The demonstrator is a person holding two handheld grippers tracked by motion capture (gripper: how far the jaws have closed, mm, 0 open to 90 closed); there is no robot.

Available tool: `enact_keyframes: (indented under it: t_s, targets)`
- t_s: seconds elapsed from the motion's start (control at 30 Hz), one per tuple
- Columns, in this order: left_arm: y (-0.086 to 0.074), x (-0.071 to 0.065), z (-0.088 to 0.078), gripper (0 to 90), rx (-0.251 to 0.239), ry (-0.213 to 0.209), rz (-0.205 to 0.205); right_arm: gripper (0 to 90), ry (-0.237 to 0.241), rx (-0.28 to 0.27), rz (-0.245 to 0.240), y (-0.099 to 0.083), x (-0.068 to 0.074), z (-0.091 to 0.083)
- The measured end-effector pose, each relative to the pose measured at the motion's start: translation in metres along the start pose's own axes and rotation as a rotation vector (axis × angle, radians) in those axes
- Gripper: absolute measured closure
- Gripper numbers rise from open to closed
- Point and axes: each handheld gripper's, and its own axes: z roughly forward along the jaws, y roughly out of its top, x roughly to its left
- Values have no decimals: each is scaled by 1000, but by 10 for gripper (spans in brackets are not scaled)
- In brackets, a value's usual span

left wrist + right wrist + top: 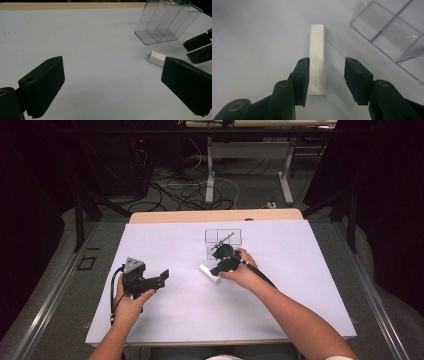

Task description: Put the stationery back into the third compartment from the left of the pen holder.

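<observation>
Left gripper rests on the near left of the white sheet, its jaws spread wide with nothing between them and its ribbed black pads facing an open stretch of paper. Moving right, the white stick lies flat near the middle of the sheet, just near and left of the clear box; it is a slim, straight-sided rectangular bar with a shorter cap section at one end, smooth and matt, probably hard plastic. It looks light and stiff, not fragile, though its smooth faces could slide on the paper or twist if pinched off centre, so the best hold is across its two long flat sides, around mid-length or slightly toward the body end rather than the cap. Right gripper hangs directly over the near end of the stick, jaws partly open and straddling it: one pad sits right at the stick's edge while the other stands apart, so no grip is made yet. Farther right and beyond, the clear box is thin, glossy and rigid, split by dividers into compartments, with a dark thin rod leaning in it in the high view; it would likely tip or skate if bumped.
</observation>
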Motion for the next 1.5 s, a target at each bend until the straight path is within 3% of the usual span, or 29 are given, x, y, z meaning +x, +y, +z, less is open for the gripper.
enact_keyframes:
  t_s: [0.37, 0.57, 0.6, 1.2, 1.27, 1.3, 1.33, 1.37, 1.4, 1.43, 1.5]
  targets:
    - [0, 0, 0, 49, 1, 0, 0, 559, -1, 53, -49, -1, 4, 12]
    - [0, 0, 0, 49, 7, -1, 5, 581, 17, 83, -25, -2, 5, 17]
    - [0, 0, 0, 49, 7, -1, 5, 582, 15, 80, -49, -2, 4, 18]
    - [0, 0, 0, 49, 9, -1, 6, 592, 33, 109, -62, -3, 7, 27]
    - [0, 0, 0, 49, 8, -1, 5, 591, 29, 111, -61, -3, 7, 27]
    - [0, 0, 0, 49, 8, -1, 6, 592, 29, 113, -37, -4, 8, 28]
    - [0, 0, 0, 49, 8, -1, 6, 592, 23, 1, -43, -7, 7, 35]
    - [0, 0, 0, 49, 8, 0, 7, 591, 26, 14, -47, -7, 7, 35]
    - [0, 0, 0, 49, 9, 0, 8, 592, 23, 93, -67, -4, 6, 30]
    - [0, 0, 0, 49, 9, 0, 8, 592, 22, 118, -73, -3, 5, 29]
    - [0, 0, 0, 50, 9, 0, 8, 592, 23, 119, -76, -4, 5, 29]
